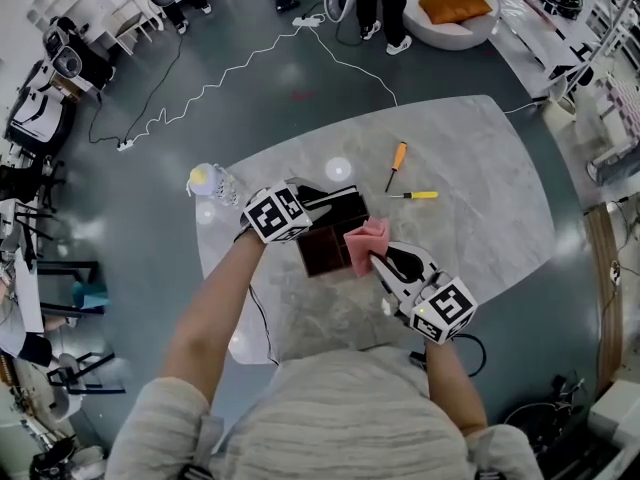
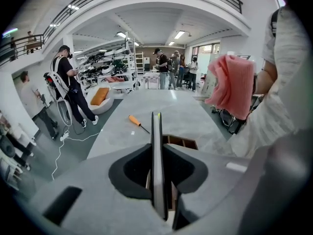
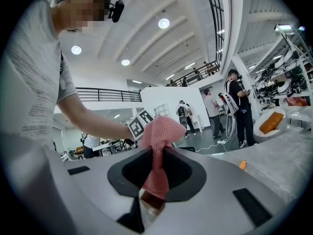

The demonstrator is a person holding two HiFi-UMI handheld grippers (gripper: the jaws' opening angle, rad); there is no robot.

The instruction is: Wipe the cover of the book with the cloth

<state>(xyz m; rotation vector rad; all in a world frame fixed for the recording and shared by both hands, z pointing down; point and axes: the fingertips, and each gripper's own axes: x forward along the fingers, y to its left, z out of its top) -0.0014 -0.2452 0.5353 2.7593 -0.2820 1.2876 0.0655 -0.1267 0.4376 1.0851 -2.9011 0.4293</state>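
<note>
A dark brown book (image 1: 322, 252) lies near the middle of the marble table (image 1: 480, 188). My left gripper (image 1: 332, 204) reaches over its far side and is shut on the book's thin cover. In the left gripper view that cover (image 2: 156, 131) stands edge-on between the jaws of the left gripper (image 2: 156, 156), with the brown book (image 2: 182, 142) just behind. My right gripper (image 1: 380, 260) is shut on a pink cloth (image 1: 367, 238), which hangs bunched at the book's right edge. The cloth (image 3: 160, 131) rises out of the right gripper (image 3: 155, 176), and the cloth (image 2: 231, 84) is also seen from the left.
An orange-handled screwdriver (image 1: 396, 163) and a yellow-handled tool (image 1: 418, 195) lie on the table beyond the book. A plastic bottle (image 1: 212, 181) stands at the table's left edge. A white cable (image 1: 230, 73) runs over the floor, and several people stand further back.
</note>
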